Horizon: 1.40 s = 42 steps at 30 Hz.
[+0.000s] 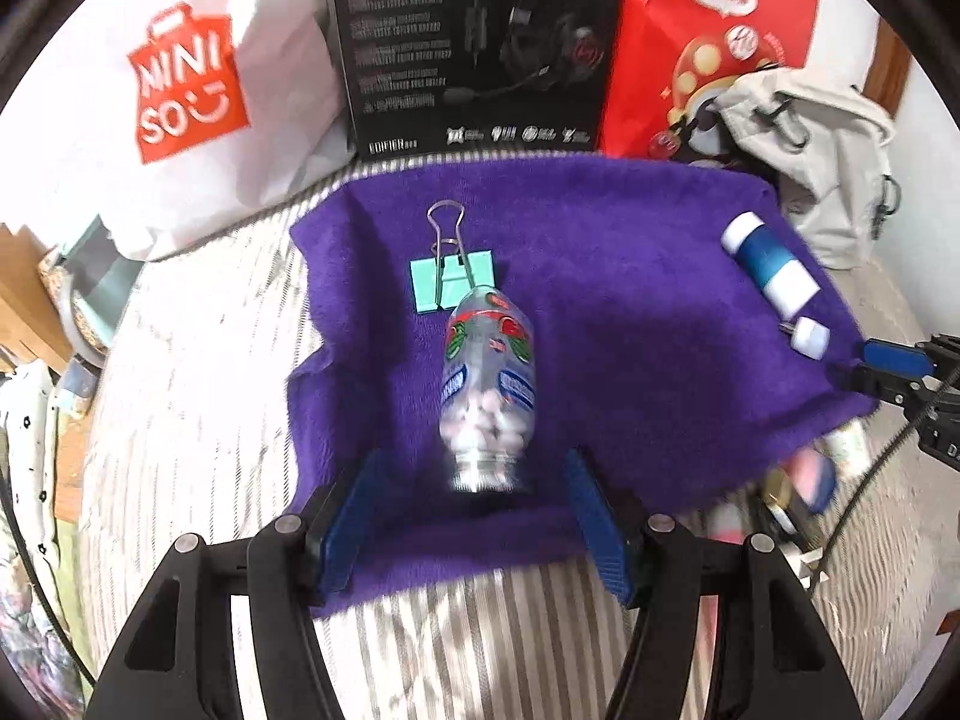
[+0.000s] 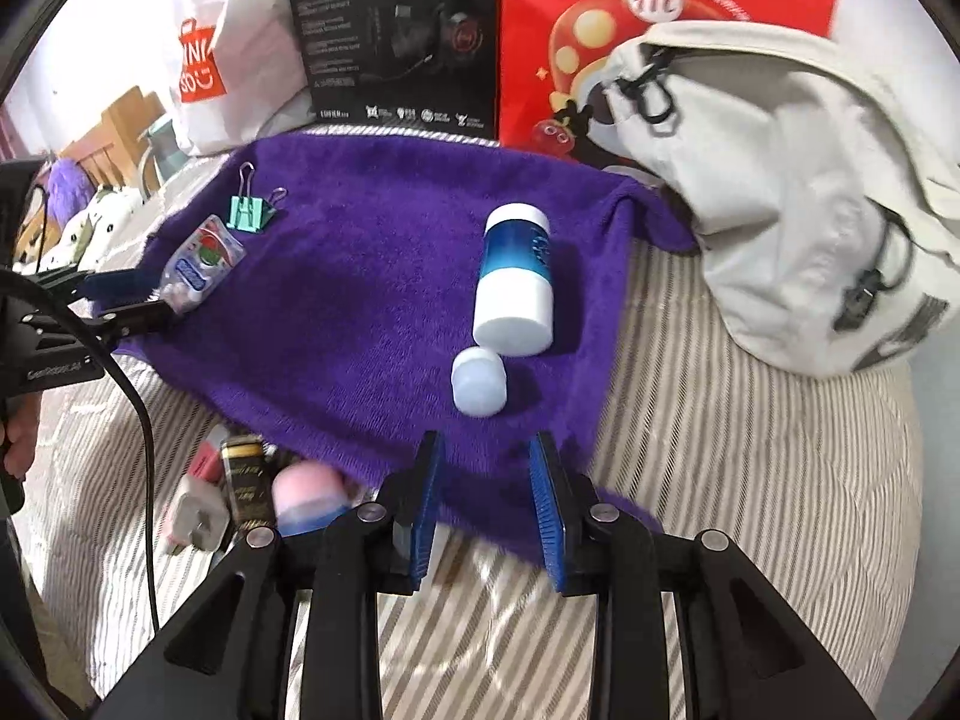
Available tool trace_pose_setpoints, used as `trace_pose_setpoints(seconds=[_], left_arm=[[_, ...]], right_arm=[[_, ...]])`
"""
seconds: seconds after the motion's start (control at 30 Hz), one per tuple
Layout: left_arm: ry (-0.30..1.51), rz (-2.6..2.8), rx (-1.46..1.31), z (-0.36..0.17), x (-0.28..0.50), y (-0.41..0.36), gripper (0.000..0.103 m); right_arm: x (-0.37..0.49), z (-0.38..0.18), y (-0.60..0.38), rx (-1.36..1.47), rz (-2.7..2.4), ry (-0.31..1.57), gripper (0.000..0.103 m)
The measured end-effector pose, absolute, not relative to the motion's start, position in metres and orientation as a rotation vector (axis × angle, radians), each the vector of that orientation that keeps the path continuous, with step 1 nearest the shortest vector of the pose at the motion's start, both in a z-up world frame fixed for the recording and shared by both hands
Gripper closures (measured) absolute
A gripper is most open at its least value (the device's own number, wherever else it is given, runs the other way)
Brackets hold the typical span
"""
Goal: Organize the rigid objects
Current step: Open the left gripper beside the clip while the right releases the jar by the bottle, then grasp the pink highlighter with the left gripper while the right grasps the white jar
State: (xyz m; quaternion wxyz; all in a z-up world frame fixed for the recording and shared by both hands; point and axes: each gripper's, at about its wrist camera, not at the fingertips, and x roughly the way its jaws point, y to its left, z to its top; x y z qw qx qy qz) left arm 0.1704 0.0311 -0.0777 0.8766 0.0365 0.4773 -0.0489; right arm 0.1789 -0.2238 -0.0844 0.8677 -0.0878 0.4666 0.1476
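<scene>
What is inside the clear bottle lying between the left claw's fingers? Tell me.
The clear bottle holds small pale pink and white pellets, gathered toward its neck end. Its printed label hides part of the contents, so how full it is cannot be told. The left claw stands open around it.

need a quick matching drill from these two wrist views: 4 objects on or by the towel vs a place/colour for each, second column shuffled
Things:
1. binder clip
2. clear bottle
3. blue-white bottle
4. plug

Descriptions:
A. lies between the open left gripper fingers
B. off the purple towel, on the striped cover
C. mint green, wire handles
D. a small white cap just beside it

Pairs: 1-C, 2-A, 3-D, 4-B
</scene>
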Motion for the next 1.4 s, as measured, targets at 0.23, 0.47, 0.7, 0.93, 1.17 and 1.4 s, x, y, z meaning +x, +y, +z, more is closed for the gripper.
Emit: trace_pose_setpoints(seconds=[0.23, 0.47, 0.7, 0.93, 1.17, 1.4], left_arm=[[0.945, -0.153, 0.119, -0.06, 0.121, 0.01, 0.042], [0.998, -0.217, 0.146, -0.089, 0.084, -0.024, 0.042], [1.013, -0.241, 0.184, -0.109, 0.079, -0.05, 0.042], [1.017, -0.2, 0.158, -0.114, 0.084, -0.033, 0.046], [1.01, -0.256, 0.161, -0.112, 0.095, -0.044, 0.07], [1.002, -0.278, 0.16, -0.111, 0.1, -0.047, 0.081]], right_arm=[[0.138, -0.076, -0.233, -0.128, 0.293, 0.941, 0.073], [0.097, -0.082, -0.245, -0.041, 0.282, 0.926, 0.071], [0.066, -0.091, -0.259, 0.0, 0.262, 0.927, 0.071], [0.054, -0.096, -0.267, 0.01, 0.245, 0.932, 0.071], [0.067, -0.099, -0.258, 0.028, 0.251, 0.933, 0.071], [0.095, -0.098, -0.237, 0.026, 0.261, 0.936, 0.071]])
